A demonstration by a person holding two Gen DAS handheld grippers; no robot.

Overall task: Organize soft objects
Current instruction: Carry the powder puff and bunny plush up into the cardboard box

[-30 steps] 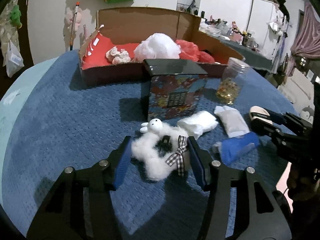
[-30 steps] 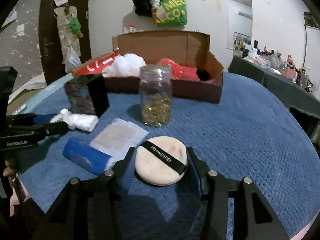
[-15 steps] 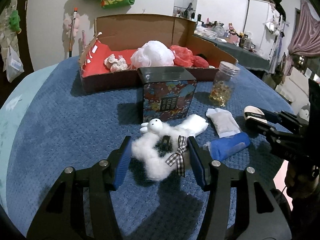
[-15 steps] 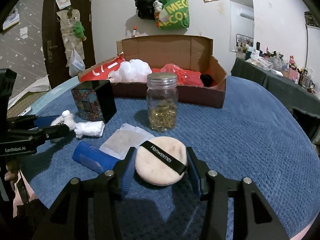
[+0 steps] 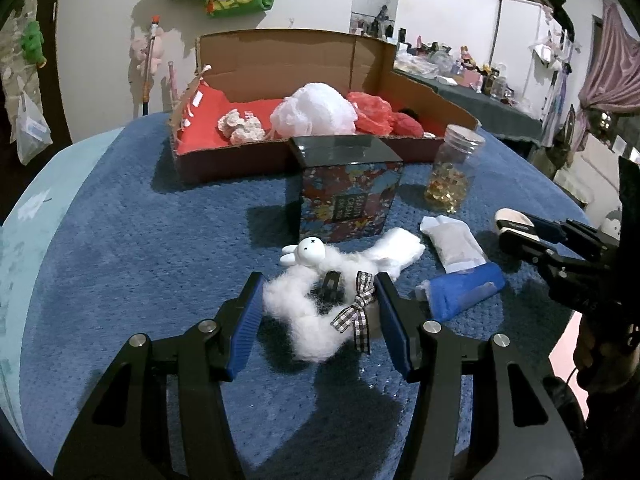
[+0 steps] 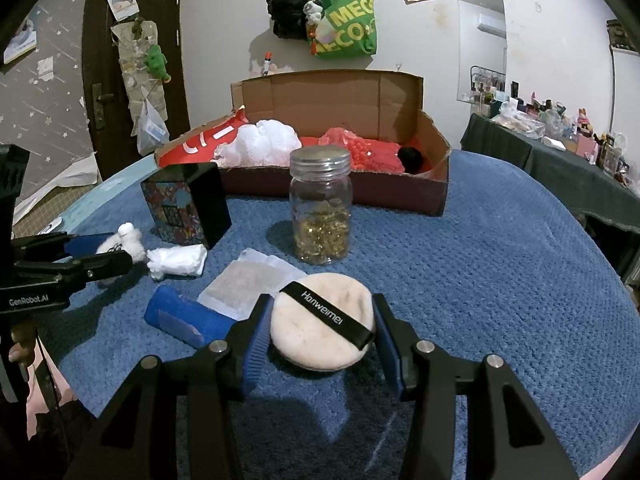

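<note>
both wrist views face the cardboard box [image 5: 288, 64].

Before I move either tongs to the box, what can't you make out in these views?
- Cardboard box floor: left wrist view, near wall and white pouf hide it.
- Black thing in the box's right corner: right wrist view, too small to identify.
- Puff underside: right wrist view, faces away.
</note>
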